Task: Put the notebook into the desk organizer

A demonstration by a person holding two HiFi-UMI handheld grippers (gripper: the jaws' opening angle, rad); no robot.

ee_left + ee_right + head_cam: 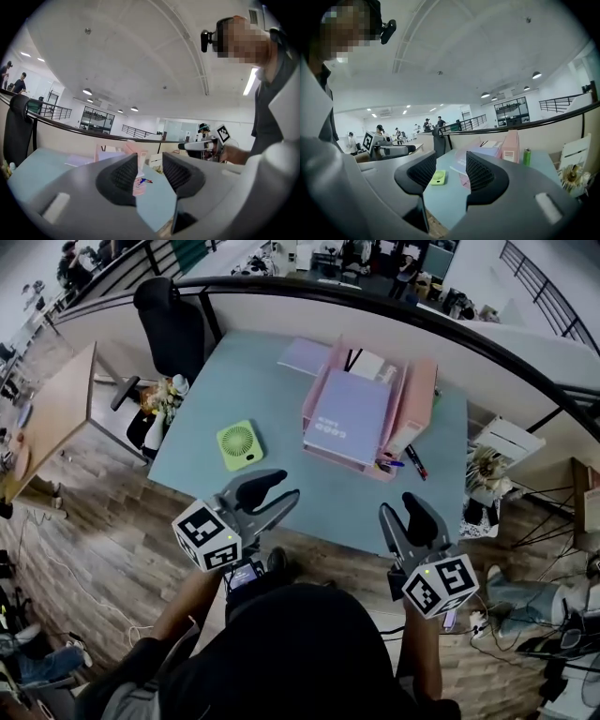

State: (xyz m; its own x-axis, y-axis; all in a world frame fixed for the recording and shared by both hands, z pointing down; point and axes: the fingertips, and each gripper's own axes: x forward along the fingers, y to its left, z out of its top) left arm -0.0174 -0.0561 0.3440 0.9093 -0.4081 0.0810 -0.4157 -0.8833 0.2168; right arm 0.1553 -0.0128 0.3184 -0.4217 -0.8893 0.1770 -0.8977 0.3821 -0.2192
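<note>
At the upper centre of the head view, the lavender notebook (345,418) lies cover up in the front tray of the pink desk organizer (419,395). The organizer stands on the pale blue table (319,493), toward the upper right of the tabletop. A second lavender book (305,354) lies flat on the table just beyond the organizer's upper left corner. A few pens (401,463) lie at its lower right corner. Left of the organizer and apart from it, a green fan (240,444) rests on the table. Lower in the frame, by the table's near edge, the left gripper (291,484) and the right gripper (398,504) hang well apart from the organizer. Each gripper's jaws stand a narrow gap apart with nothing between them, and only the distant tabletop shows through the gap.
</note>
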